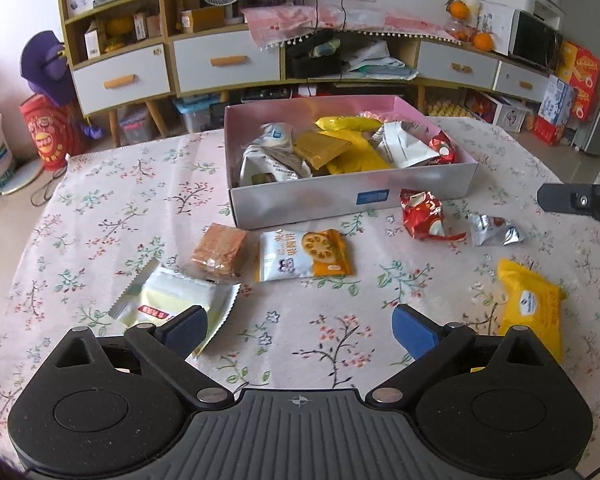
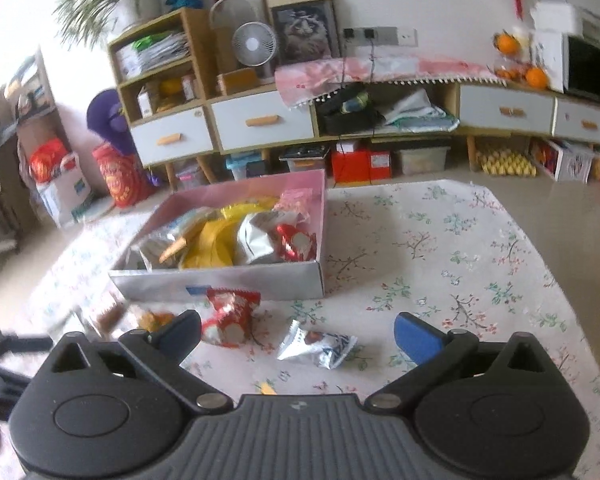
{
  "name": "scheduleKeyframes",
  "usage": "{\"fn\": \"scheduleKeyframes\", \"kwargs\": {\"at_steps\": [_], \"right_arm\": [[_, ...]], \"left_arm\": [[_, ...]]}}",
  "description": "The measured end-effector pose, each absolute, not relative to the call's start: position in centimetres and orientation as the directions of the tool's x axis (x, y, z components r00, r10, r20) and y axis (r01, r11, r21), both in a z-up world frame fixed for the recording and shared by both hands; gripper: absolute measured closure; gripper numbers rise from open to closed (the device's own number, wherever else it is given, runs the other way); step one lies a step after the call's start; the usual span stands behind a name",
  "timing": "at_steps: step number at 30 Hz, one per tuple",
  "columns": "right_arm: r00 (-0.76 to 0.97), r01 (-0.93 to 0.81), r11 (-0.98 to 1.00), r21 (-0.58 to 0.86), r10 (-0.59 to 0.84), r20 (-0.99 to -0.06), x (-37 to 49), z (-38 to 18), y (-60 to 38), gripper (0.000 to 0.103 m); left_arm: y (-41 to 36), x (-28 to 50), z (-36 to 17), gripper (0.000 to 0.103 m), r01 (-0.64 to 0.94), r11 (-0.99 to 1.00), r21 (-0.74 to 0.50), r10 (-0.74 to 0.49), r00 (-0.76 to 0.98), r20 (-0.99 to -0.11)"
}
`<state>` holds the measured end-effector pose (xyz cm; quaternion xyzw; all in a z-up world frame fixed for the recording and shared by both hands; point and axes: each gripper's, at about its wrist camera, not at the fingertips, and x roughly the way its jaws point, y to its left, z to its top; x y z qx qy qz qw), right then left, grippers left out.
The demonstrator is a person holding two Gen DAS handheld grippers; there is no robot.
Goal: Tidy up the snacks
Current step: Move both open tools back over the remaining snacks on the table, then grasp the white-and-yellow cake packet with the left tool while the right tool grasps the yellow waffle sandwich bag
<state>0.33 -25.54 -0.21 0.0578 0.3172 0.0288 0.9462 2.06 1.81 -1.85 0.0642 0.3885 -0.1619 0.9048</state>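
A pink-lined box (image 1: 300, 200) (image 2: 260, 280) on the floral table holds several snack packs. Loose on the cloth in front of it lie a brown cake pack (image 1: 219, 255), a white-and-orange lotus pack (image 1: 306, 255), a red pack (image 1: 422, 216) (image 2: 230, 314), a silver pack (image 1: 494, 230) (image 2: 318, 346), a yellow pack (image 1: 530, 306) and a pale yellow pack (image 1: 172, 300). My left gripper (image 1: 300, 326) is open and empty above the cloth, its left finger over the pale yellow pack. My right gripper (image 2: 298, 336) is open and empty just above the silver pack; it also shows at the left wrist view's right edge (image 1: 580, 200).
The table's far edge runs just behind the box. Beyond it stands a long cabinet (image 1: 228, 64) (image 2: 260, 120) with drawers, a fan and clutter underneath. Floral cloth (image 2: 460, 260) extends to the right of the box.
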Motion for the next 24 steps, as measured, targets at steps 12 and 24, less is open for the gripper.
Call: {"fn": "scheduleKeyframes", "kwargs": {"at_steps": [12, 24], "right_arm": [[0.801, -0.142, 0.99, 0.021, 0.127, -0.585, -2.2, -3.2, -24.1, 0.013], [0.77, -0.111, 0.988, 0.111, 0.156, -0.619, -2.7, -4.4, -24.6, 0.013]], "left_arm": [[4.1, 1.3, -4.4, 0.003, 0.354, 0.935, 0.019, -0.247, 0.688, -0.683], [5.2, 1.9, -6.1, 0.003, 0.3, 0.952, 0.067, -0.175, 0.71, -0.683]]}}
